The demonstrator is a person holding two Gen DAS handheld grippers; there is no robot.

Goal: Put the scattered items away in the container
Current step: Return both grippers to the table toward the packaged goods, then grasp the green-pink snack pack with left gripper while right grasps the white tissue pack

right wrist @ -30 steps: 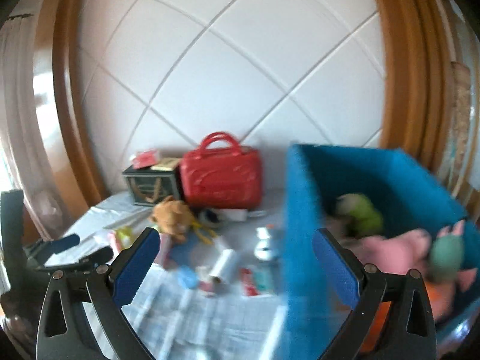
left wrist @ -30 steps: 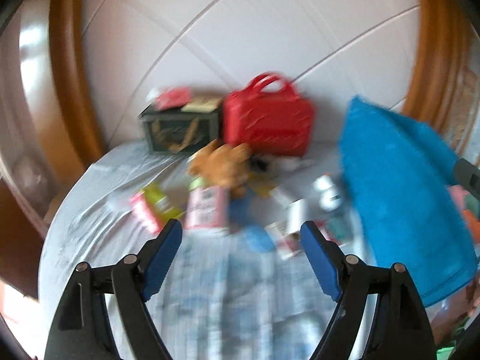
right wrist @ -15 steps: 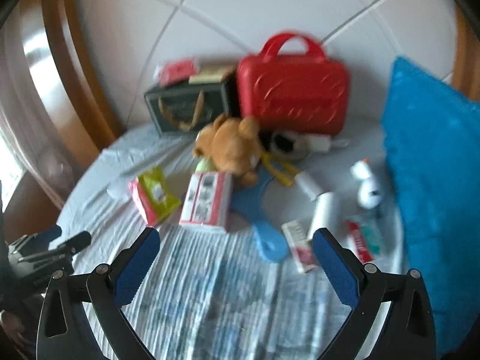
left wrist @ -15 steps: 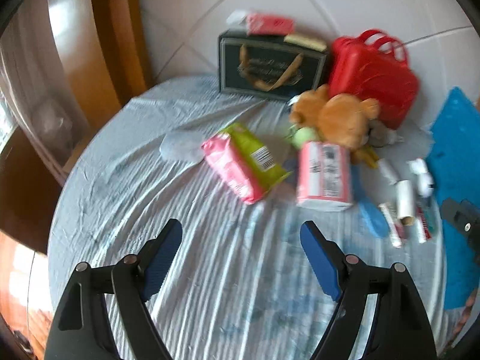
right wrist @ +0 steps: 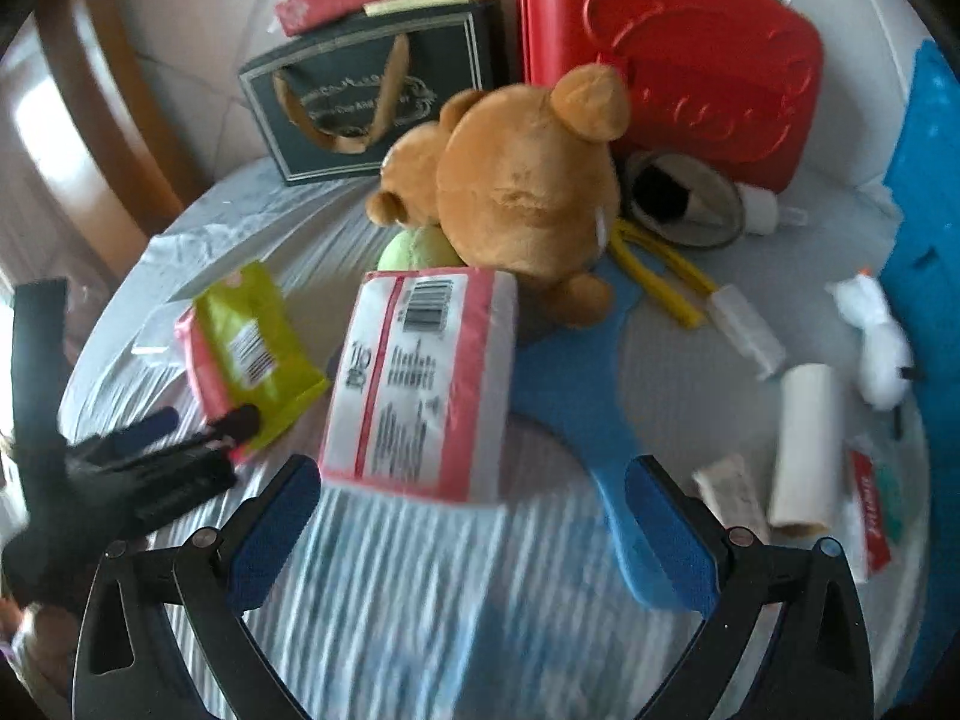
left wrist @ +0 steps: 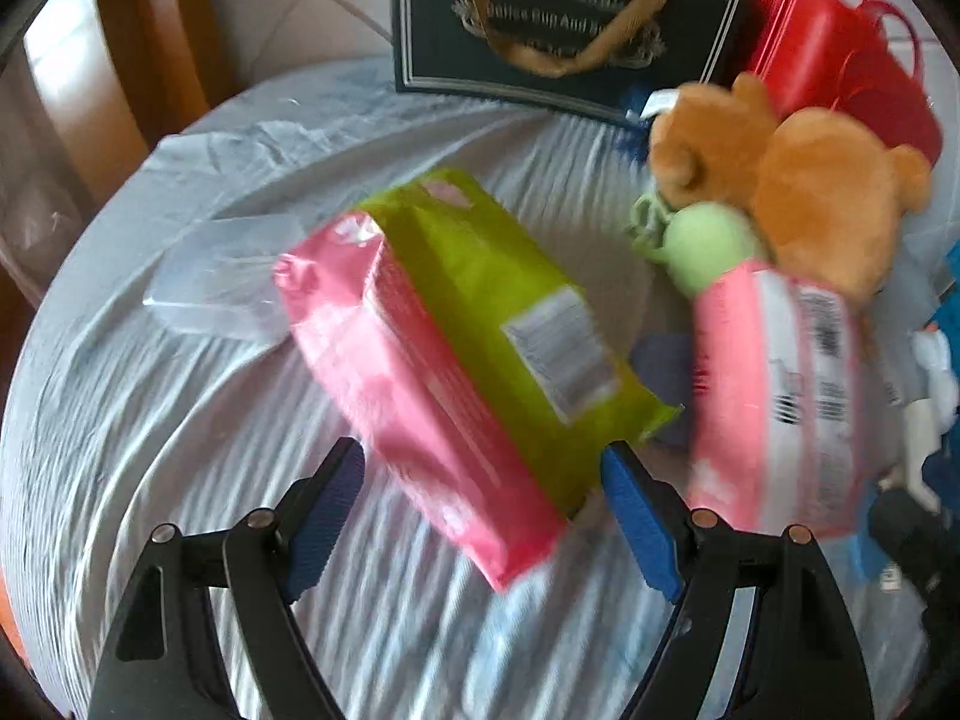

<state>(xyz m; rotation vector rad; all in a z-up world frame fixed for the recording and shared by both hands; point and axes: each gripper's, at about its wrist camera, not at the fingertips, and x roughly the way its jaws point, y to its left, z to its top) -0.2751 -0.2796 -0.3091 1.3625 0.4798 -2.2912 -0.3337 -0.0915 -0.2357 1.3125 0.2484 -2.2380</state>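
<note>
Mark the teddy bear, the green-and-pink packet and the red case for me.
teddy bear (right wrist: 522, 180), right wrist view, back of its head.
green-and-pink packet (left wrist: 480, 300), left wrist view, green top face.
red case (right wrist: 690, 66), right wrist view, embossed front.

A wrinkled, matt striped cloth (left wrist: 180, 420) covers the table, the pink-and-green packet (left wrist: 456, 348) at frame centre is glossy plastic film, the brown bear (right wrist: 528, 180) is soft plush, the red case (right wrist: 678, 60) at upper right is shiny moulded plastic, and the dark bag (right wrist: 372, 96) looks like smooth paper.
</note>
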